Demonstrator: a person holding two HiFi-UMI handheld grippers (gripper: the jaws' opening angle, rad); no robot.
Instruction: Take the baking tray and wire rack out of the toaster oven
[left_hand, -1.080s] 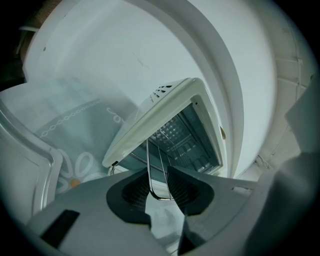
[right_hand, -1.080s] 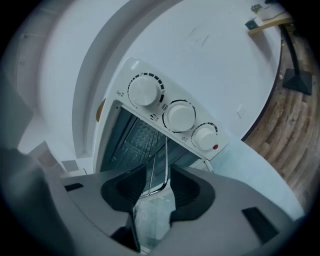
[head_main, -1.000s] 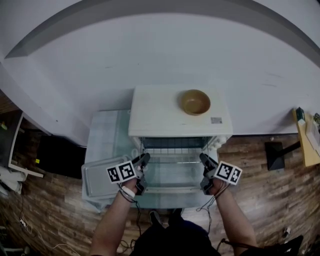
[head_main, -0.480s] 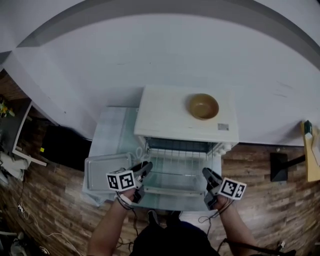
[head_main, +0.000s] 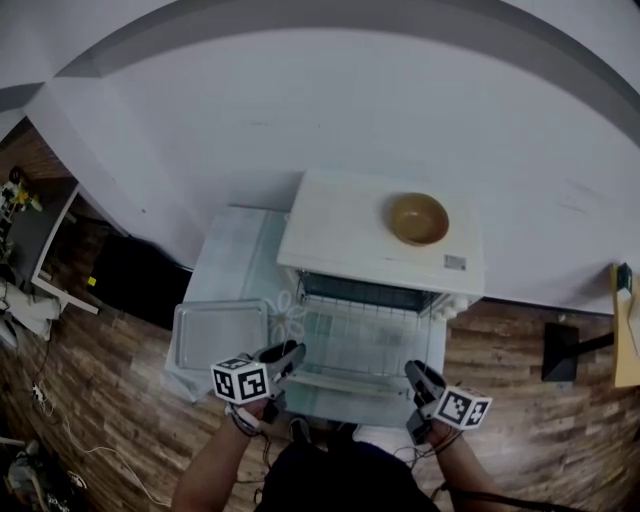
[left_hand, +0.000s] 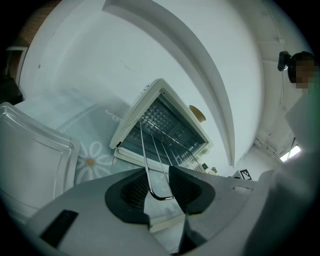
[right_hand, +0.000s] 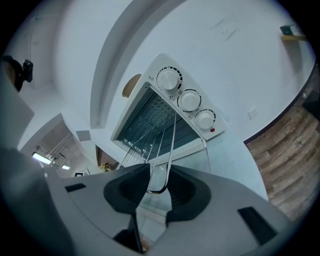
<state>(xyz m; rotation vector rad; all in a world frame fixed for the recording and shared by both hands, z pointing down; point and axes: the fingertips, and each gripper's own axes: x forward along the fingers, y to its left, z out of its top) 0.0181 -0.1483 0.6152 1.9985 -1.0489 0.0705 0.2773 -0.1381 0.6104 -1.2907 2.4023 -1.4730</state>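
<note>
Left gripper (left_hand: 159, 186), jaws just eased wider, and right gripper (right_hand: 159, 182) each pinch a near corner of the wire rack (head_main: 355, 335) we hold ahead, toaster oven (head_main: 340, 225) beyond.

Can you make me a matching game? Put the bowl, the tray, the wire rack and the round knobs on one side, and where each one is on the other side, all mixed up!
Things
1. bowl
2. baking tray
3. wire rack
4. knobs

Places
A. on the table, left of the toaster oven
B. in a row on the oven's front
C. on top of the oven
D. sticking out of the oven's open front

Pairs: 1-C, 2-A, 3-D, 4-B
</note>
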